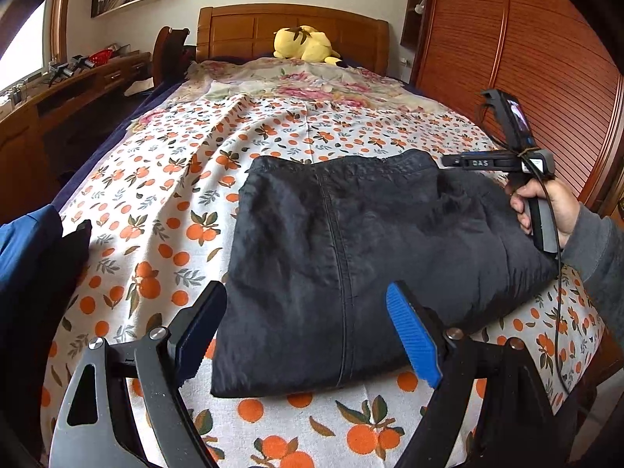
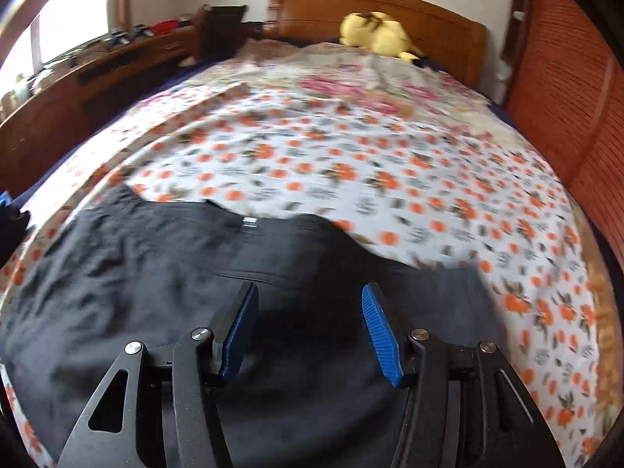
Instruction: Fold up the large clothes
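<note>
A black garment (image 1: 351, 249) lies folded into a rough rectangle on the bed, a zip running down its middle. My left gripper (image 1: 306, 304) is open and empty, held just above the garment's near edge. In the right wrist view the same black garment (image 2: 156, 273) fills the lower half, with a small white label at its far edge. My right gripper (image 2: 308, 304) is open and empty above it. The right gripper's body also shows in the left wrist view (image 1: 507, 162), held in a hand above the garment's right end.
The bed sheet (image 1: 163, 210) has an orange-fruit print. A yellow plush toy (image 1: 304, 45) lies by the wooden headboard. A blue and black cloth pile (image 1: 31, 257) sits at the bed's left edge. A wooden wardrobe (image 1: 526, 58) stands on the right, a desk (image 1: 78, 85) on the left.
</note>
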